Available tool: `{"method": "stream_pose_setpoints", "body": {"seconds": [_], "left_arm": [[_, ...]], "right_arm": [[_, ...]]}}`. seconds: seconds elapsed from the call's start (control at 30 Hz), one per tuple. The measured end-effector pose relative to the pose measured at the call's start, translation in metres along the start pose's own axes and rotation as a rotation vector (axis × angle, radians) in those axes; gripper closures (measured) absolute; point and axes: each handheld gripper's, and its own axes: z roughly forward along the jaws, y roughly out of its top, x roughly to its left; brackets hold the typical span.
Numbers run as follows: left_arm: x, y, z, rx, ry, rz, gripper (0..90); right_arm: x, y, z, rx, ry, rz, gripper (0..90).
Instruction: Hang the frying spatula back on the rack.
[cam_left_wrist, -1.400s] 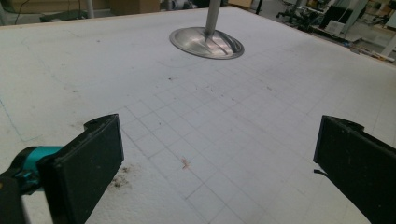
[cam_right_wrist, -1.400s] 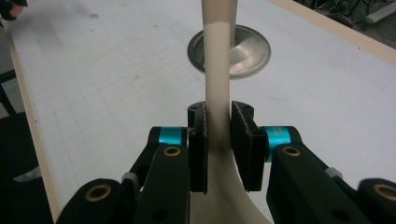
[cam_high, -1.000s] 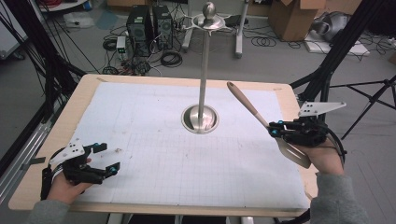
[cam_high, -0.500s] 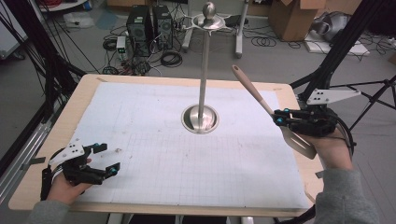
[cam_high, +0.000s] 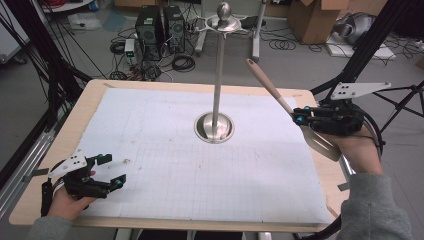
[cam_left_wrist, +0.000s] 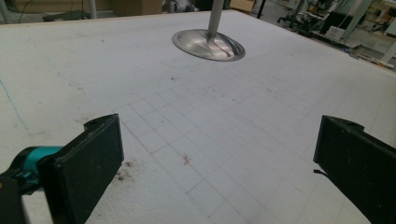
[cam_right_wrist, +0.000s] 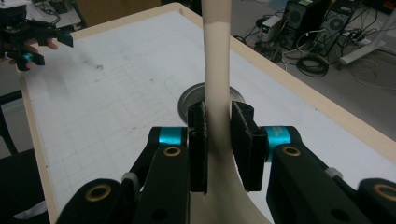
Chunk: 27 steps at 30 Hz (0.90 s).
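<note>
At the table's right edge, the right gripper (cam_high: 300, 120) pinches the neck of a pale, flat-bladed spatula with a long beige handle (cam_high: 280, 100), which has risen and swung upright over the last second, its tip now nearer the tall steel stand with a round base (cam_high: 214, 127). Hanging it there looks likely next. The left gripper (cam_high: 107, 170) rests spread and empty on the white gridded mat (cam_high: 150, 125).
</note>
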Motion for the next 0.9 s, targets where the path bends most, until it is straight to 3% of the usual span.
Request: {"method": "stream_pose_setpoints", "body": {"seconds": [0.6,0.9], "left_arm": [[0.001,-0.004,-0.002,0.013,0.006,-0.003,2.0],[0.006,-0.005,-0.001,0.009,0.002,-0.015,2.0]], "right_arm": [[-0.011,0.017,-0.008,-0.041,-0.006,-0.007,77.3],[-0.017,0.024,-0.007,-0.054,-0.012,0.021,77.2]]}}
